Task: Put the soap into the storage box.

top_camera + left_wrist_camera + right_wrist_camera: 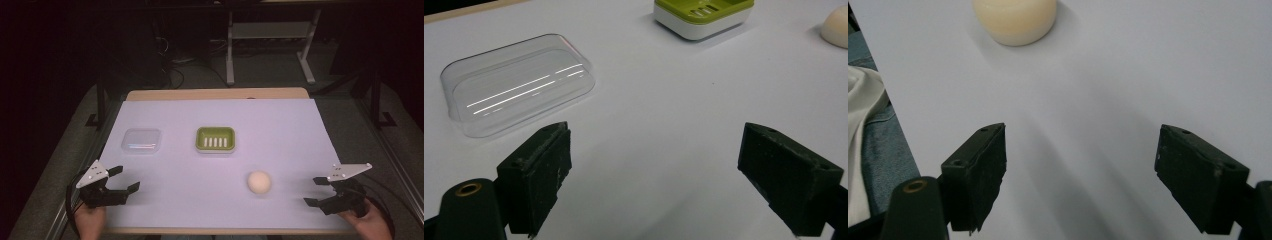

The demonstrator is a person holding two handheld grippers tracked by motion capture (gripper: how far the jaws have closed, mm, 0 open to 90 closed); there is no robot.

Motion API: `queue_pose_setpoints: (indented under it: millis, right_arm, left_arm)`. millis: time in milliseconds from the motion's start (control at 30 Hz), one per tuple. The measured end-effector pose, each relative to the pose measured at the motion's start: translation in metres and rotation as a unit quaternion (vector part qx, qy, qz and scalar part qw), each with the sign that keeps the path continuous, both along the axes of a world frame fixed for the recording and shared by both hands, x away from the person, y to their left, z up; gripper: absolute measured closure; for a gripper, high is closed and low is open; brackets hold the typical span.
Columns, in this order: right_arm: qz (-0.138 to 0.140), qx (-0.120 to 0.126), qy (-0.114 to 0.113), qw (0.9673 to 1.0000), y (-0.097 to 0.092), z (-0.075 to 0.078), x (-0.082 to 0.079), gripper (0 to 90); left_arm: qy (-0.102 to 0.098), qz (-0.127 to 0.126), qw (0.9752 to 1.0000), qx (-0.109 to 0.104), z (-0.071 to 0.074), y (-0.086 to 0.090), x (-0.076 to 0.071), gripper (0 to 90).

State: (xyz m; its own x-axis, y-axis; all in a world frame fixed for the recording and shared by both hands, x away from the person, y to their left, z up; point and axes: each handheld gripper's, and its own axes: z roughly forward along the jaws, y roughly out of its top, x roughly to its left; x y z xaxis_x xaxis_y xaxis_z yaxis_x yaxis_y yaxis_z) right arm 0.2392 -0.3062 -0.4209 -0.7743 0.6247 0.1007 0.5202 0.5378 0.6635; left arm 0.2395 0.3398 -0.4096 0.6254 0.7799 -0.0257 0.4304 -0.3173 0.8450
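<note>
Dark room behind, w/ desk legs and cables on the floor; up front a table (150, 95) under a pale lilac sheet (280, 130). Left gripper (127, 179) sits at the near-left corner of the sheet, held in a hand (90, 219), jaws spread wide w/ nothing between them. Right gripper (315, 191) is at the near-right corner, also in a hand (372, 222), jaws likewise wide apart and empty, pointing toward the table's middle. Cream round soap (259, 182) lies on the sheet btwn the two grippers, nearer the right one but clearly apart from it; in the right gripper view it's straight ahead, past the jaw tips (1015, 17). Green soap dish (215, 139) w/ slotted insert stands mid-table, beyond the soap. Clear plastic lid (142, 140) lies left of the dish, apart from it, just ahead of the left gripper; left gripper view shows it up-left of the jaws (519, 87), not touching.
</note>
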Motion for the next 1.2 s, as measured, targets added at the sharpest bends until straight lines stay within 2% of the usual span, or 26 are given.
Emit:
queue_pose_setpoints:
  millis: [233,467,600,767,867,1200]
  right_arm:
    - [0.019,-0.002,-0.01,0.9998,0.013,0.01,-0.001,20.0]
    - [0.029,-0.004,-0.001,0.9996,0.022,0.013,0.008,19.2]
    - [0.03,-0.009,0.019,0.9993,0.028,0.013,0.016,18.1]
    - [0.039,-0.021,0.015,0.9989,0.034,0.016,0.018,17.8]
    - [0.046,-0.021,0.009,0.9987,0.038,0.019,0.02,17.8]
    - [0.061,-0.028,0.012,0.9977,0.054,0.027,0.029,17.5]
  left_arm:
    - [-0.004,0.002,1.0,-0.004,0.001,0.001,-0.001,13.2]
    - [-0.002,0.001,1.0,-0.009,0.0,0.001,0.0,13.3]
    - [-0.001,-0.002,1.0,-0.007,0.0,0.001,0.0,13.3]
    - [-0.002,-0.002,0.9999,-0.011,0.0,0.002,0.0,13.3]
    - [-0.002,0.0,0.9999,-0.011,0.001,0.001,-0.001,13.2]
    - [-0.004,0.002,0.9999,-0.014,0.001,0.002,-0.002,13.3]
